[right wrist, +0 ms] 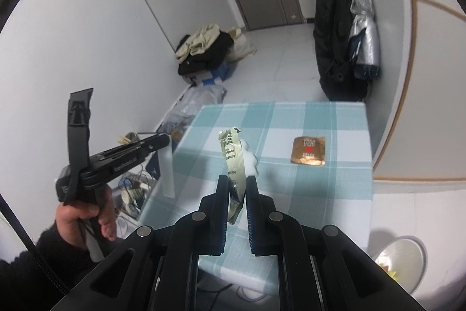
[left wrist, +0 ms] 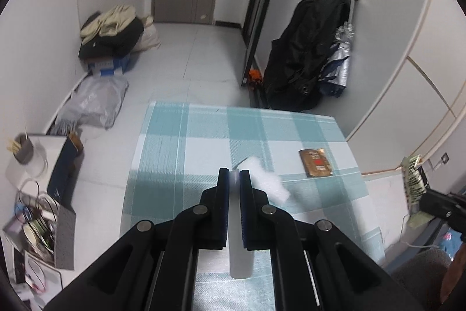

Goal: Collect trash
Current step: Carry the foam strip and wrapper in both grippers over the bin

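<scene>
My left gripper (left wrist: 234,175) is shut on a white strip of paper (left wrist: 239,238) that hangs down between its fingers; in the right wrist view the gripper (right wrist: 167,140) is held up at the table's left edge with the strip (right wrist: 166,171) dangling. My right gripper (right wrist: 236,183) is shut on a torn green-gold wrapper (right wrist: 233,156), held upright above the table. A crumpled white tissue (left wrist: 266,179) lies on the checked tablecloth (left wrist: 204,142), partly hidden behind the wrapper in the right wrist view (right wrist: 251,161). A brown-gold sachet (left wrist: 316,162) lies flat to the right, also seen in the right wrist view (right wrist: 308,151).
A bin with a light liner (right wrist: 404,255) stands on the floor at the lower right of the table. Boxes and clutter (left wrist: 40,209) sit left of the table. Bags and clothes (left wrist: 113,34) lie by the far wall; a black coat (left wrist: 305,48) hangs on the right.
</scene>
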Demonstrator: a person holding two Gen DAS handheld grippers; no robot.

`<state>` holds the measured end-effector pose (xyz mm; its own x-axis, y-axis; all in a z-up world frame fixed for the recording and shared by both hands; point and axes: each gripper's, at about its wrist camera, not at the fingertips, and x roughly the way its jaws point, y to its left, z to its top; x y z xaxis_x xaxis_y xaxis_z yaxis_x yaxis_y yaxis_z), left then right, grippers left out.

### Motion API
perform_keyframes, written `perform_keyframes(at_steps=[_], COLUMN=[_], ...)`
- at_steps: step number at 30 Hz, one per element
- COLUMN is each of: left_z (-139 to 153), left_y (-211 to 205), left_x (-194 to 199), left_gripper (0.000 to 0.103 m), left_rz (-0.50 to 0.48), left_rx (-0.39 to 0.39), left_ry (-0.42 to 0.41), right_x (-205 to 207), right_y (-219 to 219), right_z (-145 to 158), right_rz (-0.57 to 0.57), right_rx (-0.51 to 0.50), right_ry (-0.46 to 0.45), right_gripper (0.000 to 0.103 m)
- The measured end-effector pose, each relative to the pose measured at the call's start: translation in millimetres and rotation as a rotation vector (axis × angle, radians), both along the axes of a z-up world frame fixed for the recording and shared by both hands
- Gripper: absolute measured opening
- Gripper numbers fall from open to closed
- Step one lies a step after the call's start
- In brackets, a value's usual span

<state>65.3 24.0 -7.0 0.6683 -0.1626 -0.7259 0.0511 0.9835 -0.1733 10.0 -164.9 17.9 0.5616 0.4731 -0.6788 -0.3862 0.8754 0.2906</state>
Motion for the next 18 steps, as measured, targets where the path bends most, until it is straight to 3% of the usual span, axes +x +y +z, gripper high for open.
perform_keyframes(at_steps=[9, 18], left_z=[44, 66], left_y=[-46, -139], left_x=[-24, -29], left_gripper=[0.003, 0.003], left_rz=[-0.091, -0.303], left_rx=[-0.026, -0.065], left_ry=[-0.087, -0.141], right_x=[-46, -88], right_y=[-52, -134], right_z=[43, 59], right_rz=[-0.084, -0.233], right_rx=[0.044, 0.019], right_ry=[-0.103, -0.144], right_gripper=[0.011, 0.011])
